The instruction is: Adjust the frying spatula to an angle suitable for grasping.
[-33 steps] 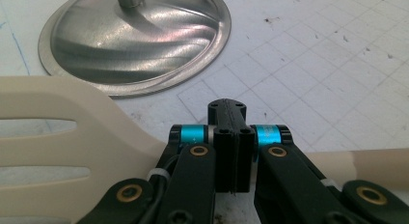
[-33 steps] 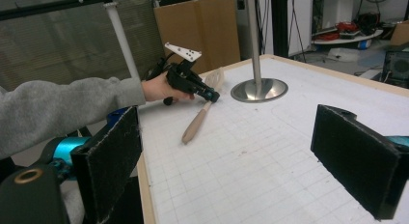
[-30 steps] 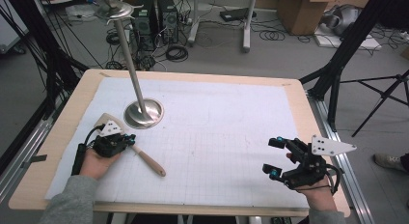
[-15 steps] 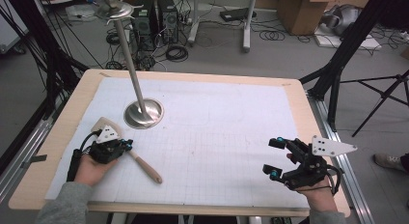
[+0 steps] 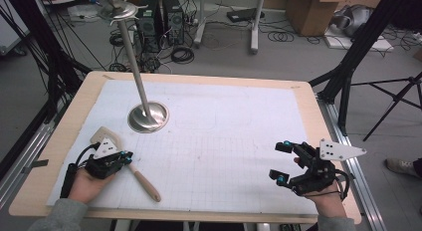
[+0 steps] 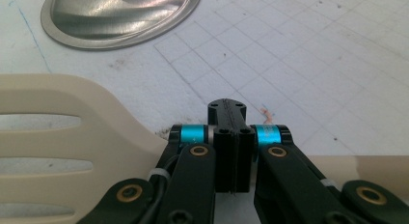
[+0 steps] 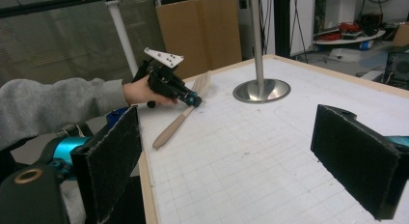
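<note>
A beige slotted spatula (image 5: pixel 142 178) with a wooden handle lies on the white grid mat (image 5: pixel 224 141) at the near left. My left gripper (image 5: pixel 128 160) is shut, and its joined jaws lie across the spatula's neck. In the left gripper view the pads (image 6: pixel 226 137) meet with nothing between them; the slotted head (image 6: pixel 58 137) shows on one side and the handle (image 6: pixel 347 163) on the other. My right gripper (image 5: pixel 280 162) rests at the near right, open and empty. The right gripper view looks between its wide jaws (image 7: pixel 231 156) toward the left gripper (image 7: pixel 193 99) and the spatula (image 7: pixel 176 122).
A metal stand with a round base (image 5: pixel 148 116) and a tall pole rises just beyond the left gripper. The wooden table edge (image 5: pixel 308 121) borders the mat. Cables, tripods and boxes lie on the floor beyond the table.
My left hand slid toward the near edge of the table and the spatula came along under the shut jaws. The right gripper kept still.
</note>
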